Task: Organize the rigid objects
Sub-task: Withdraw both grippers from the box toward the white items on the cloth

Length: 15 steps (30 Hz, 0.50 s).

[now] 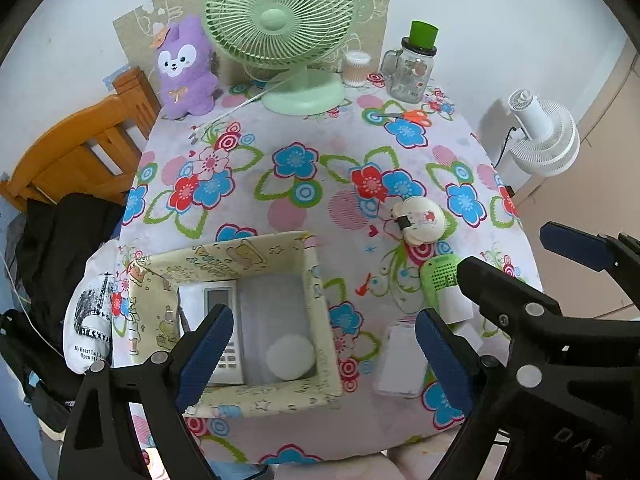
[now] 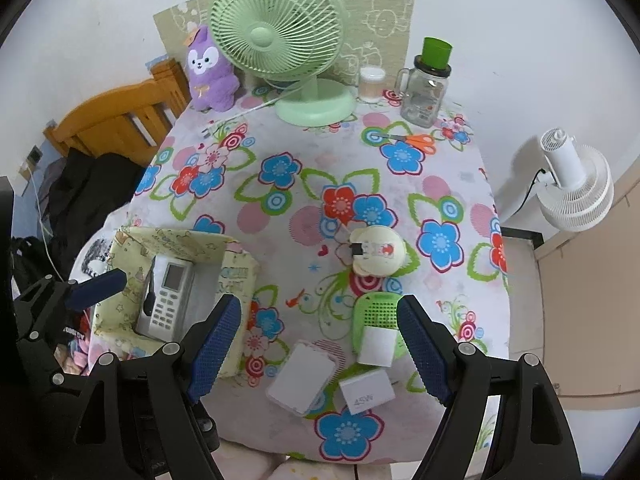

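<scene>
A pale yellow fabric box sits at the table's near left. Inside it lie a white remote control and a white round puck. My left gripper is open and empty above the box. My right gripper is open and empty above a white flat case, a white 45W charger and a green device with a white block on it. A cream round gadget lies farther back.
At the back stand a green desk fan, a purple plush, a cotton-swab tub, a glass jar with green cup and orange scissors. A wooden chair is at left, a white fan at right.
</scene>
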Tool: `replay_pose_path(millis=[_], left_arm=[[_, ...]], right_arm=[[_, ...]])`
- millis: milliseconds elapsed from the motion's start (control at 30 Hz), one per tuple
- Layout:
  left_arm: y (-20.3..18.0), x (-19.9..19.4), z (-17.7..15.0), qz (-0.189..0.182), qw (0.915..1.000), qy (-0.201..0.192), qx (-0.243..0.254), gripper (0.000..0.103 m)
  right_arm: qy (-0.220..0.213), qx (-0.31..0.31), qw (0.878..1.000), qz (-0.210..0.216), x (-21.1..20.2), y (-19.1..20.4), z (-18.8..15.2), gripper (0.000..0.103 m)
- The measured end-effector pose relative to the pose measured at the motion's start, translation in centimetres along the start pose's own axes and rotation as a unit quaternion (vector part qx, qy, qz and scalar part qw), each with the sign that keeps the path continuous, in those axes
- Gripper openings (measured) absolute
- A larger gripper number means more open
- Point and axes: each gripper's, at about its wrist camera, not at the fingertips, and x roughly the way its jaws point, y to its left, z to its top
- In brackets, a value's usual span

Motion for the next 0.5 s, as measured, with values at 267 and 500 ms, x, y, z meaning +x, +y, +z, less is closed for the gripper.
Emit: replay_pose_path(millis=[267, 500], left_arm=[[-2.7, -0.4, 0.0, 0.004, 0.9998, -0.017, -0.011, 0.094], [-4.5, -0.2, -0.3, 0.004, 0.9995, -0.021, -0.022, 0.094]], right_arm=[[-0.028, 0.004, 1.000, 0.003, -0.9, -3.4, -0.8, 0.083], [-0.038, -0.009, 0.999, 0.005, -1.1, -5.9, -1.2, 0.083]])
